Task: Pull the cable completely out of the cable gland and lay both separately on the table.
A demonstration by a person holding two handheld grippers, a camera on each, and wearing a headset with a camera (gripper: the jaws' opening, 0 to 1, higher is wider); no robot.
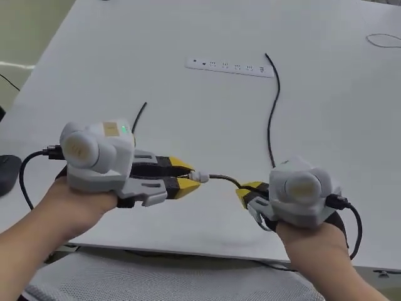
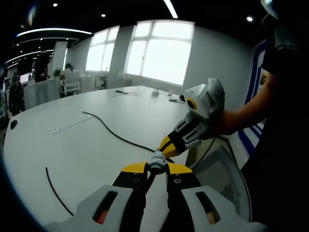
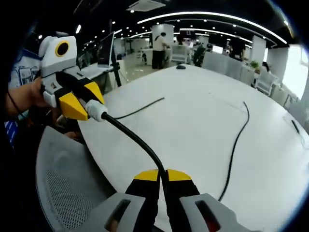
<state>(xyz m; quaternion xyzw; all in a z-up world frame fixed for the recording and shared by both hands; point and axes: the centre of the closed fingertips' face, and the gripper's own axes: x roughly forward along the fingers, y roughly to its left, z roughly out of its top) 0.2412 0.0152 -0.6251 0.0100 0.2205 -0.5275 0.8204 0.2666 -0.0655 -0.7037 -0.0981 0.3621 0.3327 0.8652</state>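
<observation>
Down at the lower edge of the head view, both tools are held up over the near edge of the white worktop [image 1: 188, 94], tips facing each other. The left tool [image 1: 186, 177], lower left, has its yellow-tipped jaws clamped on the small white cable gland [image 1: 200, 177], which pokes out just past the tips. From the gland's free end the black cable [image 1: 222, 179] comes out in a shallow curve and crosses the short gap to the right tool [image 1: 245, 192], lower right, whose jaws are pinched tight on the cable itself. So the cable is seated in the gland, and both are in the air between the tools.

In the left gripper view the gland sits low in the centre between that tool's own tips, with the right tool just beyond it. In the right gripper view the cable rises from between its own closed jaws at bottom centre and arcs to the upper left, ending at the gland.

On the worktop, a white power strip [image 1: 230, 67] lies in the upper middle. A long black lead [image 1: 274, 106] runs from beside the strip down toward the right tool; I cannot tell whether it joins the held cable. A short black wire [image 1: 139, 116] lies left of centre.
</observation>
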